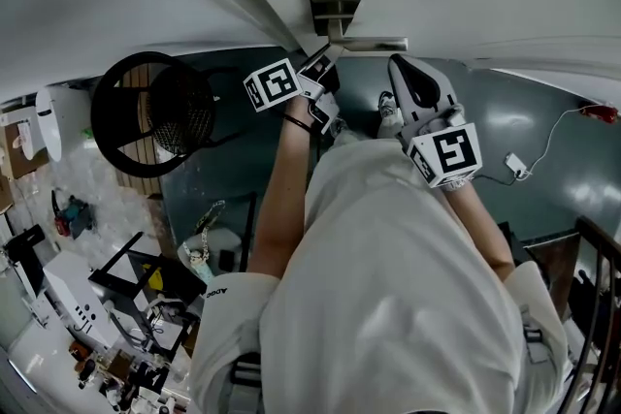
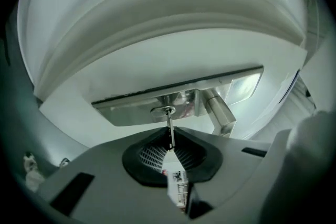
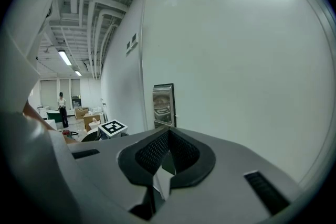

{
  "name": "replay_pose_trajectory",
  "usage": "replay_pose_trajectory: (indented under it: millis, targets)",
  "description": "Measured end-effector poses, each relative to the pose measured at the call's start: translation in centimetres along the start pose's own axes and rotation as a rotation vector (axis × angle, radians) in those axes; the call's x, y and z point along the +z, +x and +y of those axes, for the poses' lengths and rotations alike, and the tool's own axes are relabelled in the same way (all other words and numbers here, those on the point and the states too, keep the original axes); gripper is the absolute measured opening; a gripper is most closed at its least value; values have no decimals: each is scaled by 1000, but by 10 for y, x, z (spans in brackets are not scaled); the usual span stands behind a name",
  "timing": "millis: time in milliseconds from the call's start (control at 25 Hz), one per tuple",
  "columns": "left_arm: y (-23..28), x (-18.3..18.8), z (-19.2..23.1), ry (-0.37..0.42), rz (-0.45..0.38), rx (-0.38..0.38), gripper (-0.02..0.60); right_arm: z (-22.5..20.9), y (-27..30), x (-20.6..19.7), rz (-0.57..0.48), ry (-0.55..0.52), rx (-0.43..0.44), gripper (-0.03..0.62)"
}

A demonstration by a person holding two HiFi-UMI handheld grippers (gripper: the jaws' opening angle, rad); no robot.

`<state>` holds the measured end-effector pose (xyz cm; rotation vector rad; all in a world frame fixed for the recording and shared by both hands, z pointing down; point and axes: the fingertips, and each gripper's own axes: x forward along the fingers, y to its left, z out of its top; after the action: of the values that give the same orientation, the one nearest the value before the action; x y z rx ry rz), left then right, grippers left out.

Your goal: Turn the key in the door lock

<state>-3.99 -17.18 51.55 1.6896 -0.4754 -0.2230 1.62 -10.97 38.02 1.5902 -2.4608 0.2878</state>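
My left fingers (image 2: 151, 156) are nearly together and pinch the head of the key (image 2: 170, 127), whose shaft sticks straight out of the lock (image 2: 164, 110) in the steel plate (image 2: 131, 108) on the white door (image 2: 157, 60). The handle (image 2: 219, 113) juts from the same plate just beside the lock. From my head view, this hand is rolled up against the plate under the handle. My right fingers (image 3: 152, 153) are closed on each other with nothing between them, near the door but apart from it, to the right of the handle
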Motion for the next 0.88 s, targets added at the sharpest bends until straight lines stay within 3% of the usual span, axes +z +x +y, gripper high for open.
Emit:
replay_pose_trajectory:
  millis: [200, 400, 640, 880]
  targets:
    - [1, 0, -8, -161, 21, -239, 35, 4, 3, -2, 9, -7, -15, -8]
    - [0, 1, -6, -269, 23, -381, 49, 4, 4, -5, 22, -8, -39, -8]
    - [0, 1, -6, -283, 17, -403, 54, 4, 3, -7, 30, -10, -56, -8]
    - [1, 1, -7, -154, 21, -298, 54, 5, 2, -6, 19, -18, -36, -8]
